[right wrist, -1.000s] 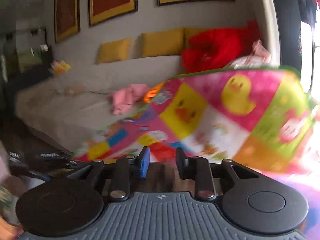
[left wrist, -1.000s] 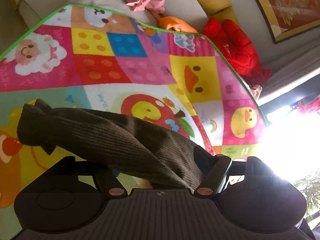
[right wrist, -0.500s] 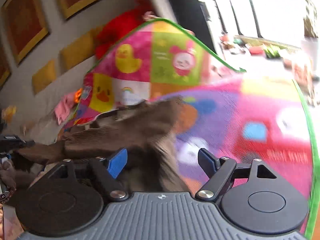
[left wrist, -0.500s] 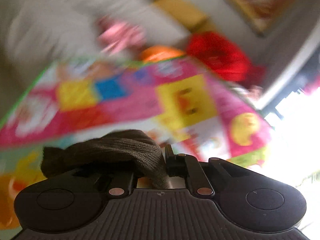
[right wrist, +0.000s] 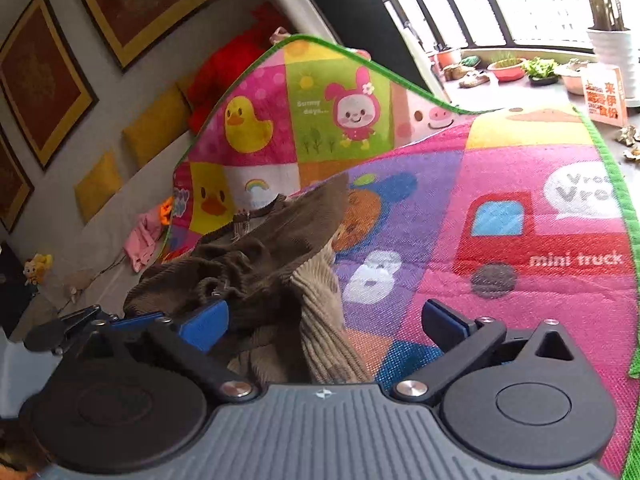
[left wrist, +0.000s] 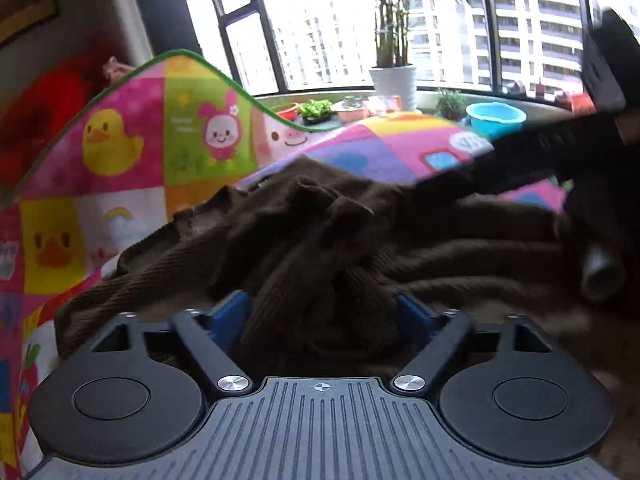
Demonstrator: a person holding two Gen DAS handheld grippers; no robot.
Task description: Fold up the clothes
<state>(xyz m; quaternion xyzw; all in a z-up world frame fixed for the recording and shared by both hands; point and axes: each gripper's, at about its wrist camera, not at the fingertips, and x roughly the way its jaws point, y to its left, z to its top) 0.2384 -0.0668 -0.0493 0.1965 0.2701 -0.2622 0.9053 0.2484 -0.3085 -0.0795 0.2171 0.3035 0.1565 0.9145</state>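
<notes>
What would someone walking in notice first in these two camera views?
Probably the bright cartoon play mat, with ducks, a bunny and a red mini truck, spread across the middle and curling up at the back. On it lies a rumpled brown ribbed garment, bunched right in front of the left gripper and the right gripper, whose blue-padded jaws stand wide apart. Behind, tall sunny windows with potted plants fill the left camera's background.
</notes>
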